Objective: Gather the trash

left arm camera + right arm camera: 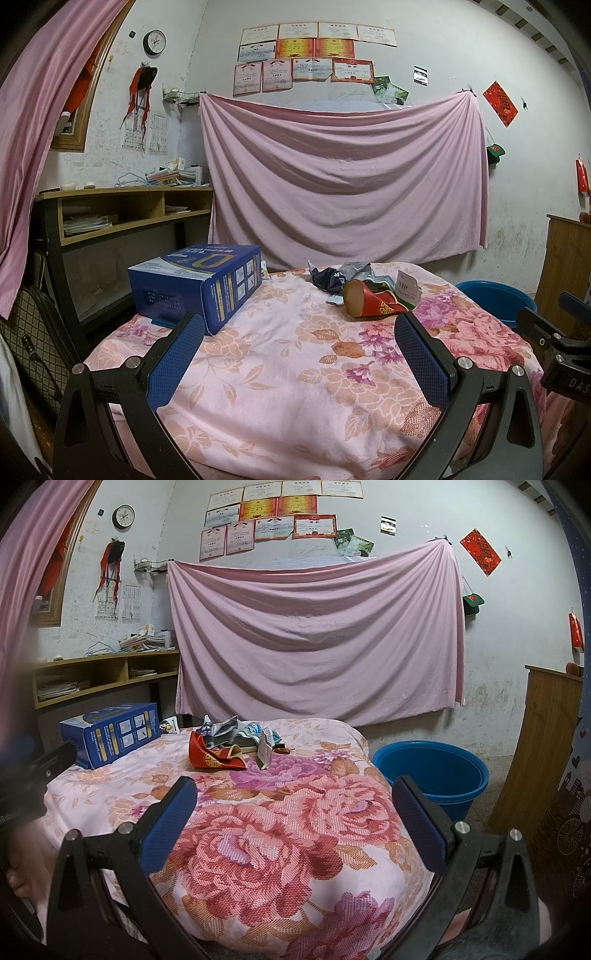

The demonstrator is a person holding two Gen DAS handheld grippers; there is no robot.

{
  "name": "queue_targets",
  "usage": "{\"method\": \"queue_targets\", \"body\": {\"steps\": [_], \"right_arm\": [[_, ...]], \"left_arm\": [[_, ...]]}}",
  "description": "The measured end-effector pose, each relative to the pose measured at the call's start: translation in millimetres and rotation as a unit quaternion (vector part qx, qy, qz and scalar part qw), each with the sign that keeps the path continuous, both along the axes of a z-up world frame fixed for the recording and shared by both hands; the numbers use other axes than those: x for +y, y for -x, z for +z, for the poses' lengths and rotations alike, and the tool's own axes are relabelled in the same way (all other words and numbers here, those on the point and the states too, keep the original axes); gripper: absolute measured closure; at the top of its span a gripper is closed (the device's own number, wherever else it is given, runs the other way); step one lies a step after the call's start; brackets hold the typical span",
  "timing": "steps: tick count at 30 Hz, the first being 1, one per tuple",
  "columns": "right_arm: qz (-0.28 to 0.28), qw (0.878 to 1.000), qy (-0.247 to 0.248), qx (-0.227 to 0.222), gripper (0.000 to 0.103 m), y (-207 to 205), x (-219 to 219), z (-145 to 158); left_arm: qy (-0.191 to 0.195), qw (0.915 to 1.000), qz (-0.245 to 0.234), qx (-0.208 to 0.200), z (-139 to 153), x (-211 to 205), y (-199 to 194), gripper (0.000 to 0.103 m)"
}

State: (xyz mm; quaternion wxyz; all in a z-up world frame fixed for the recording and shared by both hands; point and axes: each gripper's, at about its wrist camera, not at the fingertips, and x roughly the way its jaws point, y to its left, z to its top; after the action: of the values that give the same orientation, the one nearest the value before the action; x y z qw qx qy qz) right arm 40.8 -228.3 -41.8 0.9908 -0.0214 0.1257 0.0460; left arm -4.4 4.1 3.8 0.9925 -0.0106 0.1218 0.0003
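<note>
The squashed red paper cup (373, 301) is lying ahead and right of the left claw (299, 343). Both claws are gaping wide, holding nothing; the right claw (293, 812) is sitting farther off.

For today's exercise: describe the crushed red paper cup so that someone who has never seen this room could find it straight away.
Start at the table under the floral cloth in front of the hanging pink sheet. Right of the blue box lies a small heap of crumpled wrappers; the red paper cup lies on its side at the heap's near edge. It alone is red with gold patterning, and its tan round base shows.
</note>
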Motion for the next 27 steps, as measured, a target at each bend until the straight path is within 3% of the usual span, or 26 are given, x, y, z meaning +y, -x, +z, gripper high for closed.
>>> {"method": "queue_targets", "body": {"steps": [7, 14, 22, 27], "right_arm": [[0.014, 1.0, 0.003, 0.0, 0.0, 2, 6, 4], [0.04, 0.999, 0.028, -0.022, 0.0, -7, 12, 25], [0.052, 0.997, 0.038, -0.052, 0.0, -49, 14, 59], [0.051, 0.995, 0.053, -0.066, 0.0, -78, 17, 65]], "left_arm": [[-0.001, 1.0, 0.008, -0.003, 1, 1, -2, 0.002], [-0.013, 0.9995, 0.004, -0.028, 25, -1, -3, 0.002], [0.019, 0.9991, -0.022, -0.032, 42, -2, -48, 0.002], [0.013, 0.9985, -0.031, -0.042, 51, -9, -74, 0.002]]}}
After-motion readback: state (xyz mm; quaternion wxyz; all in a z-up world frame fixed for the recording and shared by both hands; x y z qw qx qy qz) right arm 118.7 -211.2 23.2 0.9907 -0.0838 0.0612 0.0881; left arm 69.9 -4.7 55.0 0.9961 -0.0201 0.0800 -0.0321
